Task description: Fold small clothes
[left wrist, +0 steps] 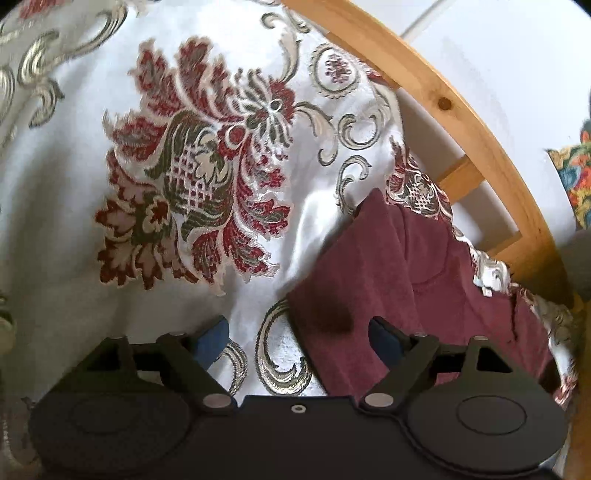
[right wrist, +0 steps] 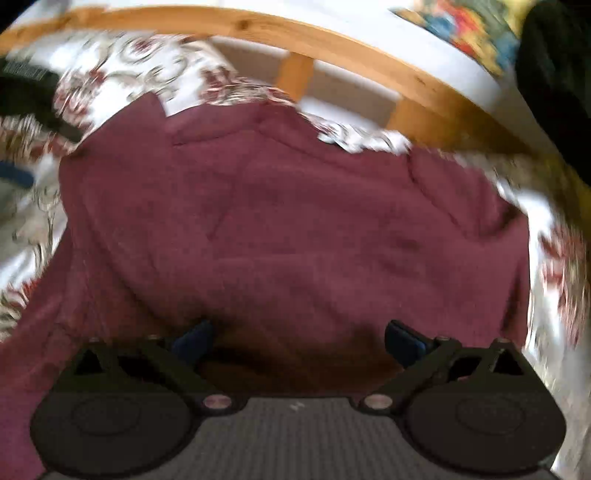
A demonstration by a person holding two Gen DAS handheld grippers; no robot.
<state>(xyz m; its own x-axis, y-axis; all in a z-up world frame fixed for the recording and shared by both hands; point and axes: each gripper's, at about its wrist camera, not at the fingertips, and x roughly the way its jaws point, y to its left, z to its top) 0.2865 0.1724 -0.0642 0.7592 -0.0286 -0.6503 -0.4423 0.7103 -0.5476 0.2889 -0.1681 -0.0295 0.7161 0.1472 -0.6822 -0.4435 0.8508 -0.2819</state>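
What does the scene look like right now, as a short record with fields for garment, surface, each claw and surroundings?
garment: maroon top, spread out flat, some creases
surface: white bedspread with red and green flower pattern
left claw: open, at the garment's edge, nothing held
right claw: open, above the garment, nothing held
surroundings: wooden bed frame along the far side
image quality: right view blurred

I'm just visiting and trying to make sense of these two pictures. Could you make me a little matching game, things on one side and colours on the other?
Things:
1. garment
2. bed rail
3. pads on the left gripper fingers
4. bedspread background

Colours:
A. blue
B. white
C. maroon
D. light wood

Pairs: 1-C, 2-D, 3-A, 4-B
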